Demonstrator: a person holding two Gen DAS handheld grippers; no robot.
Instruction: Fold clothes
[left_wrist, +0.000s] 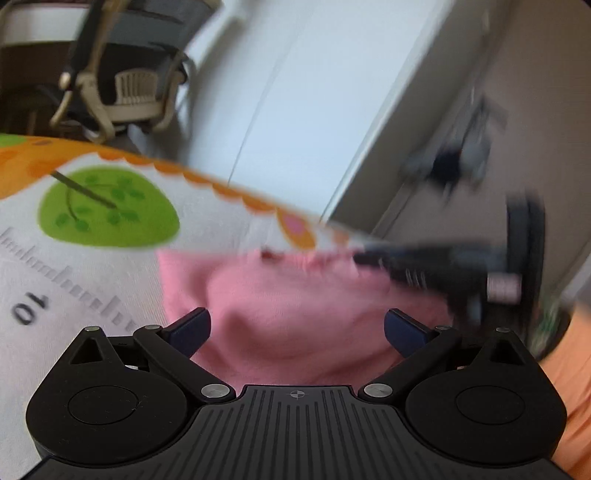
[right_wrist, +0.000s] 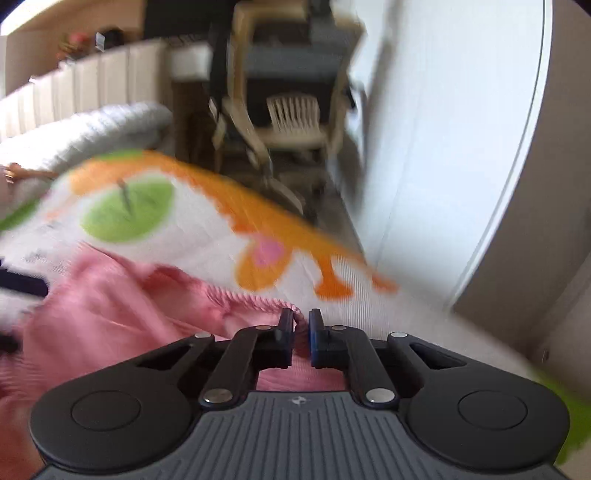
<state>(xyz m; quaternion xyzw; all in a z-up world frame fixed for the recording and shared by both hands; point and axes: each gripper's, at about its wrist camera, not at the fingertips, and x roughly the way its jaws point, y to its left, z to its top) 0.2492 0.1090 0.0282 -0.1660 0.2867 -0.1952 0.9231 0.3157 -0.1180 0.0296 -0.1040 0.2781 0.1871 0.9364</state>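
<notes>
Pink garment (left_wrist: 295, 317) lies rumpled on a white printed sheet (left_wrist: 92, 266) w/ green blobs, an orange scalloped border and a ruler print marked "10". Whether that's a bed or a surface underneath, can't tell.

Left tool (left_wrist: 297, 330) is released: jaws spread wide, blue pads (left_wrist: 190, 330) apart, hovering just over the middle of the pink cloth, nothing between them.

Right tool (right_wrist: 301, 330) is clenched on the garment's ribbed edge (right_wrist: 255, 301) near the sheet's orange border; pink fabric is pinched between the two close-set fingers (right_wrist: 286, 332) and bunches below them. In the left view the right tool (left_wrist: 443, 269) shows blurred at the cloth's far right edge.

Behind: a beige plastic chair (right_wrist: 295, 118) and a white door (left_wrist: 295, 92). Both views are motion-blurred, esp. the right.
</notes>
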